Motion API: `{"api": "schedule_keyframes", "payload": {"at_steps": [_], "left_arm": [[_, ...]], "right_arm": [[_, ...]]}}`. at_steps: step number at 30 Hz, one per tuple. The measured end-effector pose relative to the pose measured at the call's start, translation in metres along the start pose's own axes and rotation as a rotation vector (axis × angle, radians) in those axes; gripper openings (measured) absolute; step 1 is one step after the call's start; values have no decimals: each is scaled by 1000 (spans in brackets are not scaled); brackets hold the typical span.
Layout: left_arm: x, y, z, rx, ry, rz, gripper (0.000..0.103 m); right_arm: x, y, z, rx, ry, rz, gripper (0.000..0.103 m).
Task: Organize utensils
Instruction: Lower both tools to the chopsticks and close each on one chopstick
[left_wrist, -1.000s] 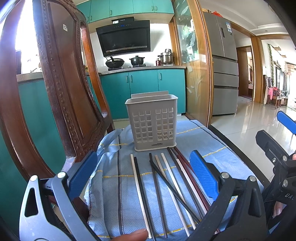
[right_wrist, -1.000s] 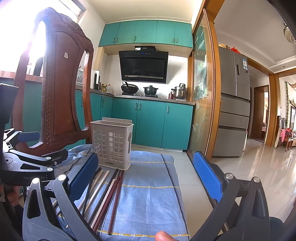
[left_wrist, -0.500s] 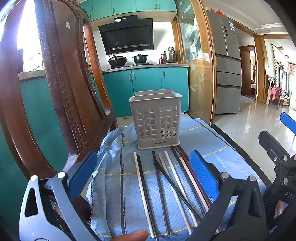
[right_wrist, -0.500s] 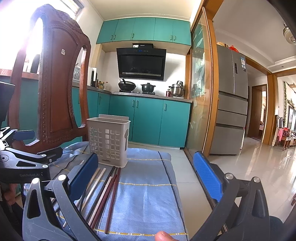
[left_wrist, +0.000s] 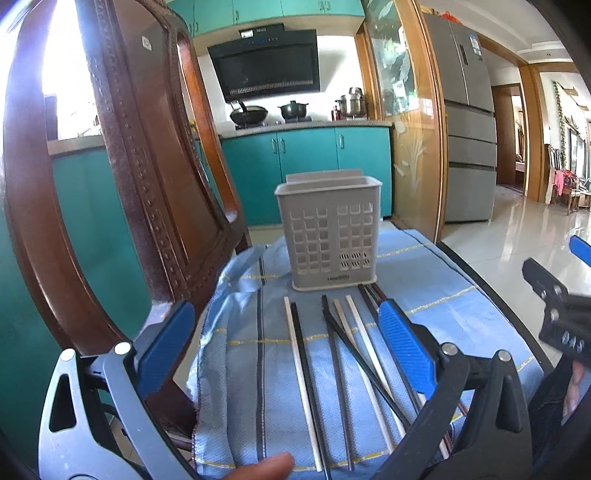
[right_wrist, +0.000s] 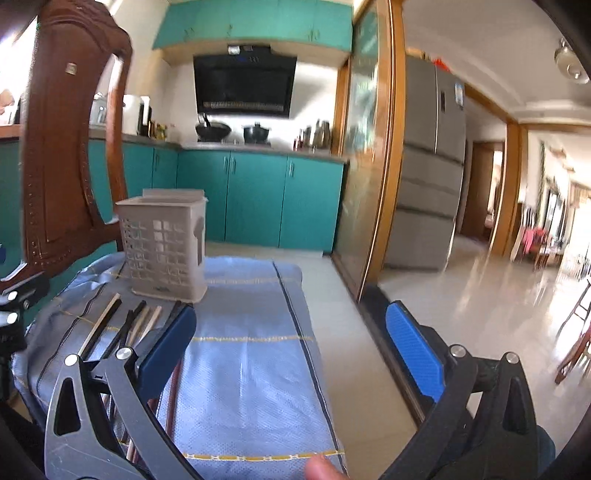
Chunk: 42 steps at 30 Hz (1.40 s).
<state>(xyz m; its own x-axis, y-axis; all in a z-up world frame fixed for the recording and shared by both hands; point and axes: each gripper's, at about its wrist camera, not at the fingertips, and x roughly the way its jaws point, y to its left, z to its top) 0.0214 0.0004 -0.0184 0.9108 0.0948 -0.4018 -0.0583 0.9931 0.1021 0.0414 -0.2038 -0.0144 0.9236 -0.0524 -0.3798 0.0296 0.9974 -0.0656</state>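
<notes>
A grey perforated utensil holder (left_wrist: 330, 233) stands upright at the far end of a blue cloth (left_wrist: 251, 373). Several chopsticks (left_wrist: 343, 354), black, cream and dark red, lie side by side on the cloth in front of it. My left gripper (left_wrist: 286, 349) is open and empty, hovering just above the chopsticks' near halves. My right gripper (right_wrist: 290, 349) is open and empty over the cloth (right_wrist: 255, 354), to the right of the chopsticks (right_wrist: 122, 328) and the holder (right_wrist: 162, 245).
A carved wooden chair back (left_wrist: 122, 177) rises close on the left. The dark table edge (right_wrist: 391, 354) runs along the right of the cloth, with tiled floor beyond. Teal kitchen cabinets (left_wrist: 306, 170) and a fridge (left_wrist: 465, 122) are far behind.
Both grippers have moved forward toward the holder. The right wrist view has swung right and dropped closer to the cloth. Both stay open; the chopsticks have not moved.
</notes>
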Motion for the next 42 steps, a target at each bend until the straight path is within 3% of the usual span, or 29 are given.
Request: {"api": "schedule_keyframes", "payload": {"at_steps": [5,7,9,12,13,16,18,20,23,27,29,31,36,42], "left_arm": [[1,13,9,-66,23,-87,99],[10,16,18,-55,74,-98,93],[26,13,28,-27,143,-102,60],[64,4,51,56,266,-59,29],[75,2,58,73,285,-46,29],[114,0,76,103,319,-30,25],[132,5,73,61,347,-62,23],[152,15,55,-9,426,-117,22],[173,23,36,-81,540,-132,22],[183,30,29,-82,571,-88,22],[191,32,22,-88,602,-100,22],[196,32,15,-81,626,-109,22],[203,30,5,-72,671,-116,22],[218,16,-7,-72,719,-157,22]], "right_arm": [[28,6,25,-84,106,93,98],[41,16,41,-148,141,162,90],[68,29,59,-180,224,236,81],[121,50,72,-169,400,333,62],[136,57,71,-161,444,353,48],[177,71,56,-74,566,428,25],[196,73,38,28,638,520,23],[207,80,24,25,681,499,23],[216,94,20,-45,659,448,23],[230,105,14,-72,677,435,23],[230,110,14,-110,678,423,22],[229,111,11,-141,679,411,10],[228,86,10,-128,665,377,10],[221,59,17,-61,657,399,10]]}}
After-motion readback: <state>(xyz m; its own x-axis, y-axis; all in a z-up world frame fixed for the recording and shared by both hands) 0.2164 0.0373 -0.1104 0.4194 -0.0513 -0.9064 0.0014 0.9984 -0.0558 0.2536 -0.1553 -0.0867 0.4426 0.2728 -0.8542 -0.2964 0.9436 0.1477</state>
